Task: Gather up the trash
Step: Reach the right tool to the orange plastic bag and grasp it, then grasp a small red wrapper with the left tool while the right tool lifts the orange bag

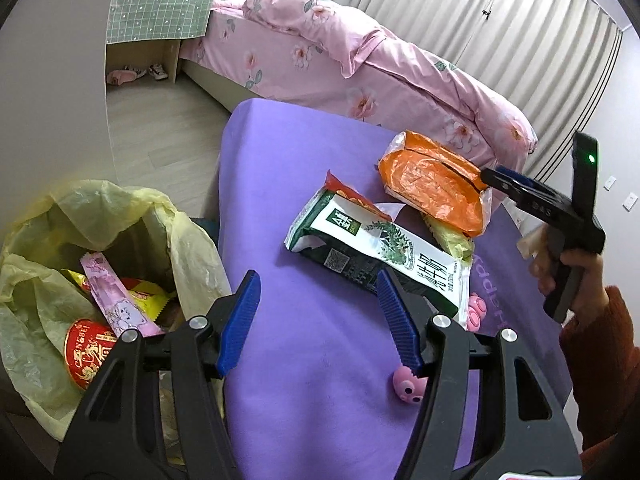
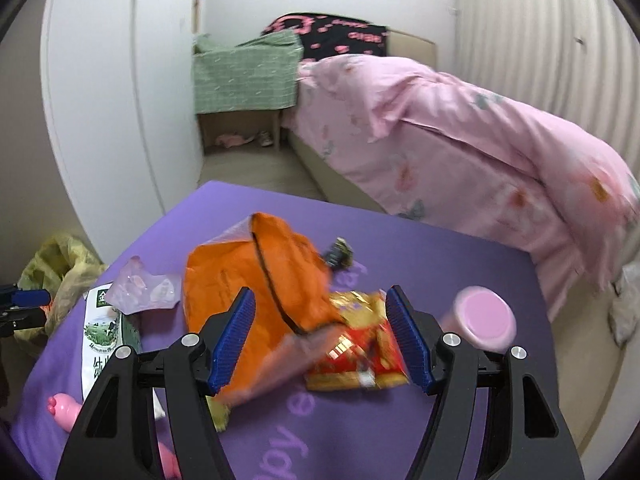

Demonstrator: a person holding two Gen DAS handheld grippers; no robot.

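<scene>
My left gripper (image 1: 318,284) is open over the purple mat (image 1: 288,168), with nothing between its fingers. A green-and-white milk pack (image 1: 380,248) lies just beyond its right finger. Farther back lies a crumpled orange wrapper (image 1: 432,188), and my right gripper (image 1: 490,178) reaches it from the right. In the right wrist view my right gripper (image 2: 320,296) is open above the orange wrapper (image 2: 256,276) and a red-and-gold wrapper (image 2: 360,352); its pads do not press on either. A bin lined with a yellow bag (image 1: 100,240) stands left of the mat and holds a red cup (image 1: 88,350) and wrappers.
A clear plastic wrapper (image 2: 144,288) and a pink-lidded cup (image 2: 484,316) also sit on the mat (image 2: 420,248). Small pink toys (image 1: 406,386) lie near my left gripper. A bed with pink bedding (image 1: 360,64) runs behind the mat. A sleeved hand (image 1: 576,276) holds the right gripper.
</scene>
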